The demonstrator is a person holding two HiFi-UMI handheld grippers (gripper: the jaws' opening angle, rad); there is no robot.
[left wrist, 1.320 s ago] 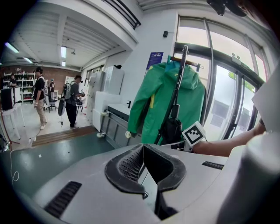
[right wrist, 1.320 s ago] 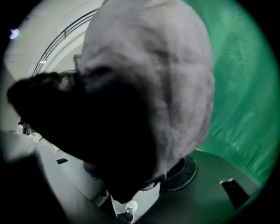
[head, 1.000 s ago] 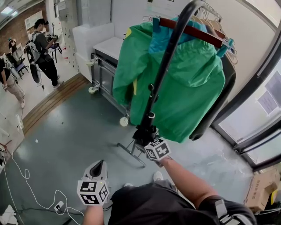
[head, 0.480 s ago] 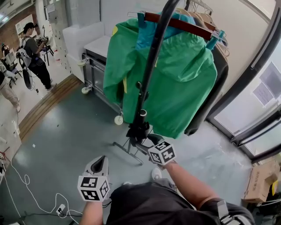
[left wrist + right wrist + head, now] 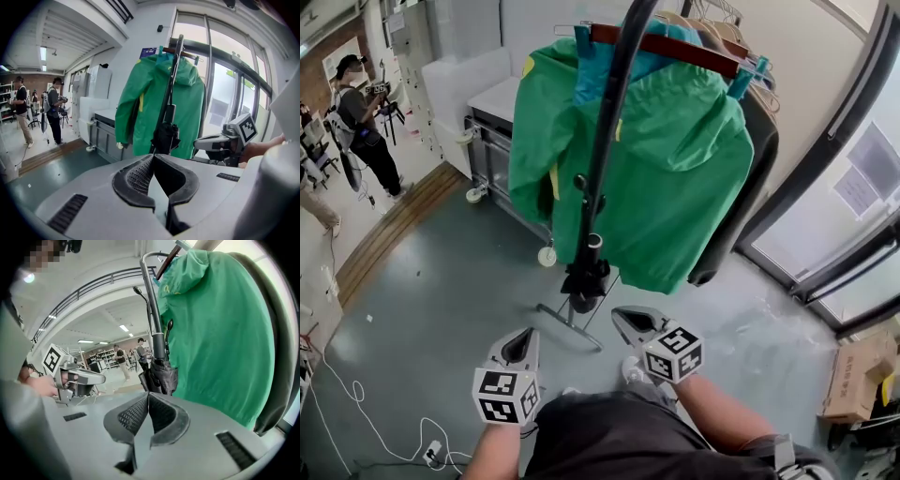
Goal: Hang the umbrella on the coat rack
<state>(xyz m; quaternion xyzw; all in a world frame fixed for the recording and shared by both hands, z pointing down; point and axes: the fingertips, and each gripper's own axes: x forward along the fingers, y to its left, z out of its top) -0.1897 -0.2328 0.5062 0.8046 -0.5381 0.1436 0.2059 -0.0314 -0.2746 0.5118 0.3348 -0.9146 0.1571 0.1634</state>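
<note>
On my right gripper the jaws have just closed on nothing. Left gripper jaws sit pressed together, empty. Umbrella hangs from coat rack

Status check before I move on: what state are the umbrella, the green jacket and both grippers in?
Umbrella: folded, hanging upright by its curved handle, held by neither gripper.
Green jacket: hanging on a wooden hanger.
Left gripper: shut, empty.
Right gripper: jaws just closed, nothing between them.
</note>
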